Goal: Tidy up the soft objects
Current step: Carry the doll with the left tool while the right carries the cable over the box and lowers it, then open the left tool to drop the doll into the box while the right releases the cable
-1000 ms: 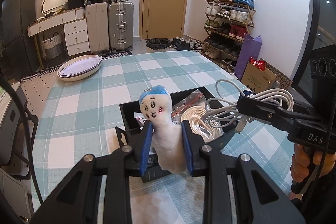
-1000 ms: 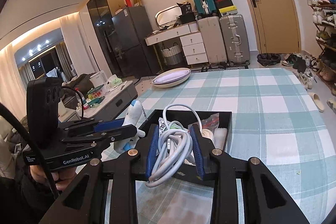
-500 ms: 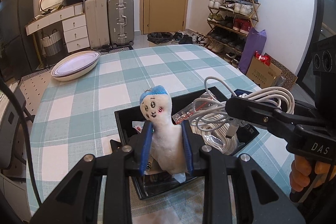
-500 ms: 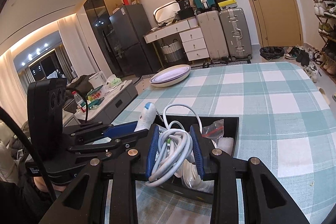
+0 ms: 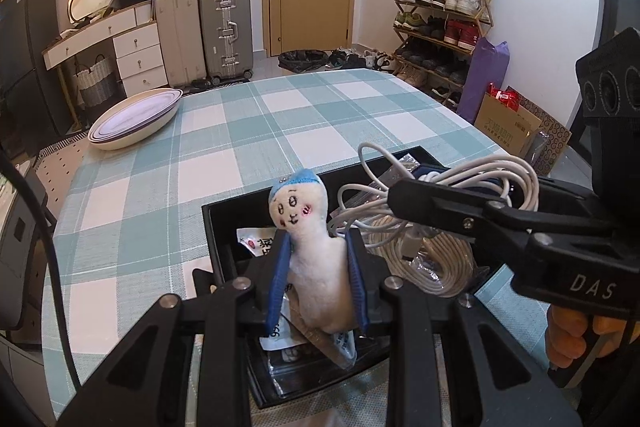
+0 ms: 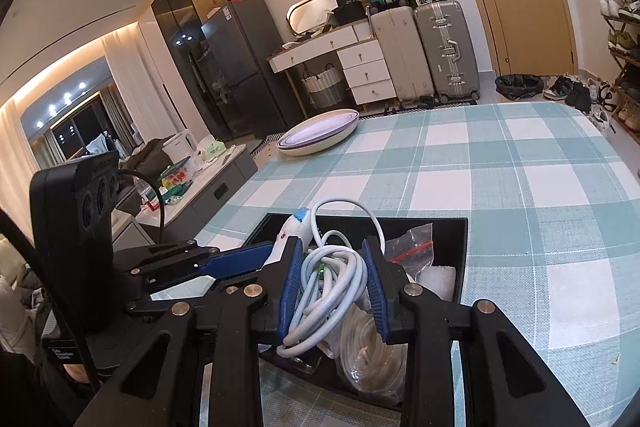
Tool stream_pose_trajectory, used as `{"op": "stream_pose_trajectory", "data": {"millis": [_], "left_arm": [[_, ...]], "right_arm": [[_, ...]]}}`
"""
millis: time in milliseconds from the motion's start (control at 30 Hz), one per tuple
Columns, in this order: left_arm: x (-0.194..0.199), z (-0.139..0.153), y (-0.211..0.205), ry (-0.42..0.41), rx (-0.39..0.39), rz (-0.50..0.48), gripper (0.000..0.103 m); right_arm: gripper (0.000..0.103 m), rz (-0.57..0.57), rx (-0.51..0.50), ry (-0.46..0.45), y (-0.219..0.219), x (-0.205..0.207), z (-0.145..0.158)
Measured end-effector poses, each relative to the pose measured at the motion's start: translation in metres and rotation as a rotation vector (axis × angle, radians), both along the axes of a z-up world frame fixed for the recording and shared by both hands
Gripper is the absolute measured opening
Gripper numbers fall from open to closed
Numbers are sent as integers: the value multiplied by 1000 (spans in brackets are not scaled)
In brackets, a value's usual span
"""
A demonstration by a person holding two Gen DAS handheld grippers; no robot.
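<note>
We are at the placing step, with both loads carried over the black tray on the checked worktop. Our left gripper has its jaws clamped on the body of a small white doll with a blue cap, held upright just above the tray's near end, over some packets lying there. Our right gripper has its jaws closed on a bundle of white cable, which hangs above the tray's middle, over a bagged coil of cord. In the left view that cable sits close beside the doll's head, perhaps brushing it; we cannot tell.

Next, we judge, each load needs lowering until it rests on the tray's contents, and only then should the jaws part. The loose loops of cable could snag the doll or drape over the rim, so we would set one down first and keep the two apart.
</note>
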State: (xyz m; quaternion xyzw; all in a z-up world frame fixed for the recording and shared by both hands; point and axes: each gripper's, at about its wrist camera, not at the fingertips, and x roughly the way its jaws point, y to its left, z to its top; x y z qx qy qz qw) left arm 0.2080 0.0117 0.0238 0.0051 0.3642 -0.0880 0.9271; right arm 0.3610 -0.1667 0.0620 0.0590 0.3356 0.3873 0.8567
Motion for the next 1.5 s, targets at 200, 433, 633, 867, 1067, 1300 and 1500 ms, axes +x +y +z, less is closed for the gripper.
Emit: {"op": "stream_pose_trajectory", "data": {"millis": [200, 433, 633, 867, 1067, 1300, 1500], "left_arm": [[0, -6, 1, 10, -6, -6, 26], [-2, -8, 2, 11, -8, -5, 26], [-4, -9, 3, 10, -7, -8, 26], [-6, -8, 5, 8, -23, 5, 35], [-15, -2, 8, -12, -22, 17, 55], [-37, 6, 5, -68, -5, 23, 89], [-60, 13, 11, -133, -3, 76, 103]], "right_arm": [[31, 12, -45, 2, 8, 3, -12], [31, 21, -77, -13, 11, 4, -15], [31, 41, -127, -42, 11, 1, -17], [49, 23, -179, -124, -2, -6, -3], [67, -21, -212, -145, -30, -12, 4], [99, -47, -188, -146, -47, -25, 6], [102, -49, -171, -167, -49, -45, 9]]}}
